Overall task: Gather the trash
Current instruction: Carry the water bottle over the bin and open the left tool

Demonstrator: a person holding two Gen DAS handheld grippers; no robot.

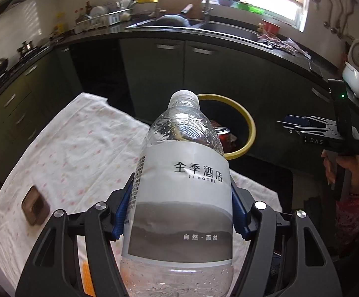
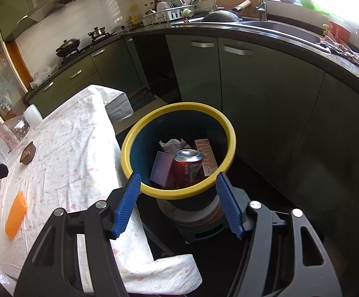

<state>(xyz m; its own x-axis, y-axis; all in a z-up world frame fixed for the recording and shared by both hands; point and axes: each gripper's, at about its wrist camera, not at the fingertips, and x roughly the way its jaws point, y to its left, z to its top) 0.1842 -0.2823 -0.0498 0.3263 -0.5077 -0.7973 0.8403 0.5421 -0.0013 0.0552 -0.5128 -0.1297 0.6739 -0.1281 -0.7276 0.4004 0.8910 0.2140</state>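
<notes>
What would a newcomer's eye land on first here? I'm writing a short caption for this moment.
The clear water bottle fills the left wrist view, clamped upright in the left tool. Beyond it stands the yellow-rimmed bin, beside the cloth-covered table, with a red can among paper scraps inside. The right tool hangs open above the bin.

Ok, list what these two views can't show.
- Bin, left wrist view: the bottle hides most of it.
- Bottle base, left wrist view: cut off by the bottom edge.
- Carton print in the bin, right wrist view: too small to read.
- Bin's lower part, right wrist view: behind the right gripper.
</notes>
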